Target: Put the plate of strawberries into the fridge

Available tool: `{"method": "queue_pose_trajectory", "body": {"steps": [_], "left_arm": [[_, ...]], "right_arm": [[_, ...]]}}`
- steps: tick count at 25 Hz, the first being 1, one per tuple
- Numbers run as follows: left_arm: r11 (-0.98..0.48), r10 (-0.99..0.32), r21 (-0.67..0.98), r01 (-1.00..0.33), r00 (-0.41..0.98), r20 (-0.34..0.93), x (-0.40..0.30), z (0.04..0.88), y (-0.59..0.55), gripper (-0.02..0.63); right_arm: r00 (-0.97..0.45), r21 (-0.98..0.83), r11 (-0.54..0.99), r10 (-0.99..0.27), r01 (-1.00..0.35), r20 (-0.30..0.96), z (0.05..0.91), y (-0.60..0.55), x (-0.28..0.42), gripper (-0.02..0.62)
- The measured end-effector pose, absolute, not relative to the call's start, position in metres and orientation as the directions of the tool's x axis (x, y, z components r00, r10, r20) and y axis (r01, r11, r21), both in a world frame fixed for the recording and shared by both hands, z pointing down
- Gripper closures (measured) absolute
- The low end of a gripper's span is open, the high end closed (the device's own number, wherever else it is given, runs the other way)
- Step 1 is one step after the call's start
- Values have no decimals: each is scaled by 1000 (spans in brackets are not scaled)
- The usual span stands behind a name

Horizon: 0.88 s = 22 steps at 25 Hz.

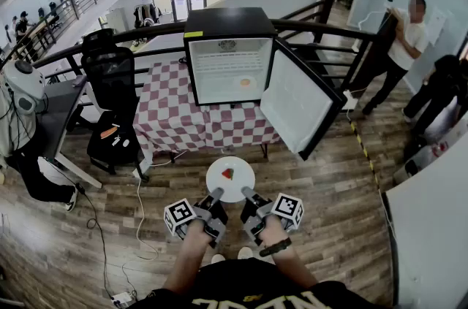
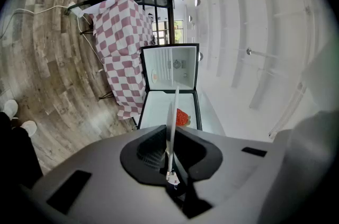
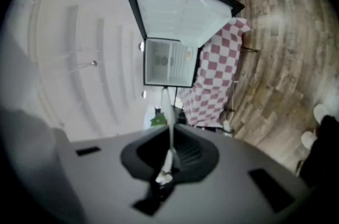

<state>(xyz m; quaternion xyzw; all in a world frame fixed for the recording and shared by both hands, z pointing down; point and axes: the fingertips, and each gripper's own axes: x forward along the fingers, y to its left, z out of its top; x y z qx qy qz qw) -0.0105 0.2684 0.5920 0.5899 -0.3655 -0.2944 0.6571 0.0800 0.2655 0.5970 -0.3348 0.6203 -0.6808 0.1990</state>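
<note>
**In front of the open fridge: plate carried in both grippers**

At the near edge of the round white plate (image 1: 219, 170), the left gripper (image 1: 217, 193) and the right gripper (image 1: 246, 192) are each clamped on the rim. Their jaws are nearly together, with only the thin plate edge between the pads. Each gripper view shows that edge running straight out from its jaws. The plate hangs roughly level above the wooden plank floor (image 1: 329, 176), well apart from the table. One red strawberry (image 1: 227, 174) lies near the plate's middle, and the rest of the plate is bare.

Farther out, the small black fridge with a white inside (image 1: 228, 59) stands on the right part of a table under a red-and-white checked cloth (image 1: 172, 117). Its white-lined door (image 1: 296, 107) is swung wide to the right. A small orange thing (image 1: 245, 82) lies on the fridge's floor towards the right, too small to identify. I see nothing else inside.

The step in hand looks like the carry: the plate is lifted but not yet in the fridge. The next move calls for closing the gap to the table's near edge with both grippers moving as one. The plate must stay level so the strawberry does not slide. It then has to pass through the opening left of the door and be set down clear of the orange thing before the jaws let go.
</note>
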Motion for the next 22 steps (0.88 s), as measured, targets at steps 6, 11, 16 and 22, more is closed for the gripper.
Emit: {"method": "queue_pose_trajectory", "body": {"steps": [6,11,16,22], "left_arm": [[119,-829,991,-54,544,129,-7,590,257,560],[126,-836,991,-42,533,129,1,588,250,560],[143,-846,989,-29,515,137,1,595,243,560],[140,-830,990,-31,541,135,-1,611,200,560]], "right_arm": [[-702,-980,-144,-683,-138,199,594,253,82,565],[-714,-984,-126,-676,-130,181,596,246,89,565],[-739,-984,-121,-649,-134,181,604,236,87,565],[-730,-978,-115,-652,-173,206,620,194,86,565]]}}
